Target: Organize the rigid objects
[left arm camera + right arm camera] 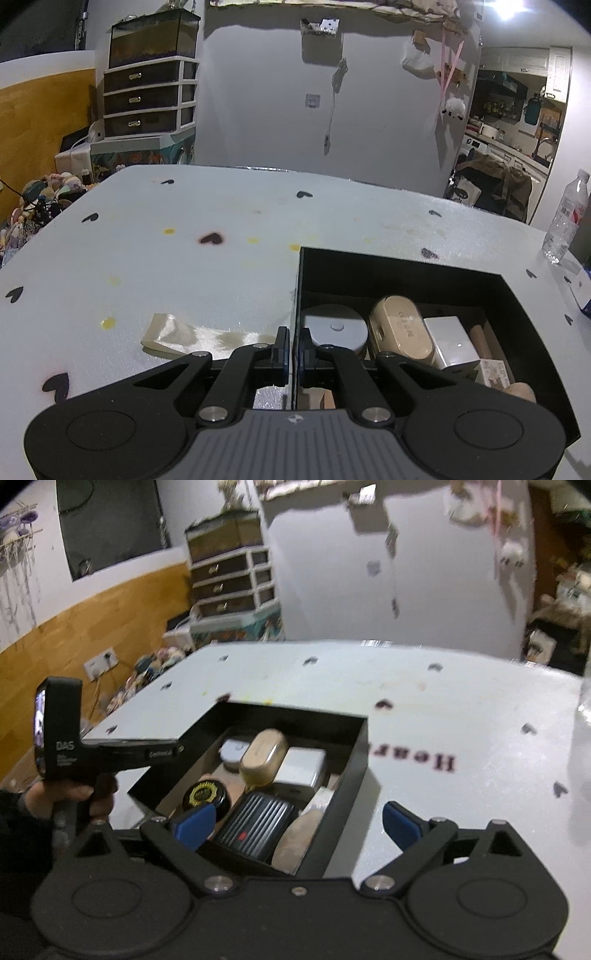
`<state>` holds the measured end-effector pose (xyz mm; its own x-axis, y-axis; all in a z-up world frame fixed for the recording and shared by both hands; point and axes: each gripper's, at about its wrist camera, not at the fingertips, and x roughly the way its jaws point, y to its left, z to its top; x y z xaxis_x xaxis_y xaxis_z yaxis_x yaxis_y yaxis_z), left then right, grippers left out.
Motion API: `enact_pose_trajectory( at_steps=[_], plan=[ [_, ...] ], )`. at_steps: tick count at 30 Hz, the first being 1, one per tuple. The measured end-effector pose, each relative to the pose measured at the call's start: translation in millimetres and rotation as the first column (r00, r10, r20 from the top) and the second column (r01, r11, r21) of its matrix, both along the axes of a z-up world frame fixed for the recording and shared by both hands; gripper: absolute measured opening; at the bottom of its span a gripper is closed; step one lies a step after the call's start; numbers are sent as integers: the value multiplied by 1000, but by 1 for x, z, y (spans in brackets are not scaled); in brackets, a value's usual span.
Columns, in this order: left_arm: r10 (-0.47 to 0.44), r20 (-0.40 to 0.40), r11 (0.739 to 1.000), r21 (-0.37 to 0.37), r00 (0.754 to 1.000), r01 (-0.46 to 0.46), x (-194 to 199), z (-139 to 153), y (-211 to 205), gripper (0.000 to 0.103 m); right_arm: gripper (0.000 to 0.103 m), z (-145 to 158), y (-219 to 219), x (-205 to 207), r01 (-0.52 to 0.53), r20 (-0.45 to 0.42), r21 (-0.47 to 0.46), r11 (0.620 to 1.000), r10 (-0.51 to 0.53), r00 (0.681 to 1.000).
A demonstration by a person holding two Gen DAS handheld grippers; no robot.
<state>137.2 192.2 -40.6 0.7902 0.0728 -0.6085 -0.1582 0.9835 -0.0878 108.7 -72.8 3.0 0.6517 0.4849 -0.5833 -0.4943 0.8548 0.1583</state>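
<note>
Now the left gripper (291, 349) pinches the black box's (354, 771) wall, steadying it, while the right gripper (299, 821) hangs wide and empty above the packed items. Next, probably, comes fetching another piece.

Left tongs (294, 347) pinching box wall (295, 295)

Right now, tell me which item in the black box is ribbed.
The black case with the red mark, nearest the right gripper; its neighbours are smooth.
</note>
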Motion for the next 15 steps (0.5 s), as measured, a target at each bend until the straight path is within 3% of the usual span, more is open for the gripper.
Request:
enact_pose_trajectory(
  at_steps=[7,10,15],
  plan=[
    [7,60,1000,17,998,-8,-29,20,-4,9,100,-2,4,-19,41,59,18,999,-42,997],
    [16,103,1000,12,995,-17,-50,33,-5,26,100,-2,2,-26,60,75,24,998,-62,995],
    [5,151,1000,24,988,-9,-90,45,-18,40,101,-4,-4,-38,68,95,28,997,-70,993]
  ],
)
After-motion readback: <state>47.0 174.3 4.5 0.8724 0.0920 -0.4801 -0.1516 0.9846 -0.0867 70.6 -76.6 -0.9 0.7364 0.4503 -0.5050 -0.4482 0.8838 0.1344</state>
